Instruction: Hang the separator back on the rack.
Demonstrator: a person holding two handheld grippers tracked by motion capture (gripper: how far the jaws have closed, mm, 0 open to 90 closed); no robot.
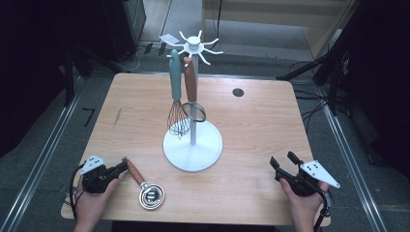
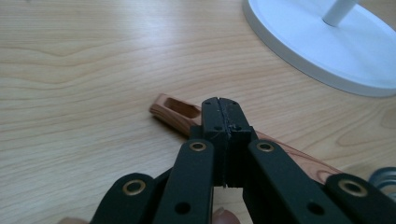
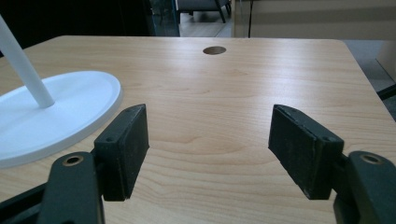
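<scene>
At the left, we find the left tongs (image 1: 118, 170) clenched, tips meeting at the wooden handle of a strainer (image 1: 143, 186) that lies flat on the surface (image 1: 251, 125). In the left gripper view the closed tips (image 2: 223, 122) sit over the handle near its slotted hanging hole; whether they pinch it or merely rest on it we cannot tell. We judge the hole end is approached so the utensil can be hung.

At centre stands a white rack (image 1: 193, 145), its hooks already carrying a teal-handled whisk (image 1: 177, 96) and a brown-handled utensil (image 1: 191, 89).

At the right, the right tongs (image 1: 283, 163) are released and empty, low over bare wood, apparently waiting clear of the work.
</scene>
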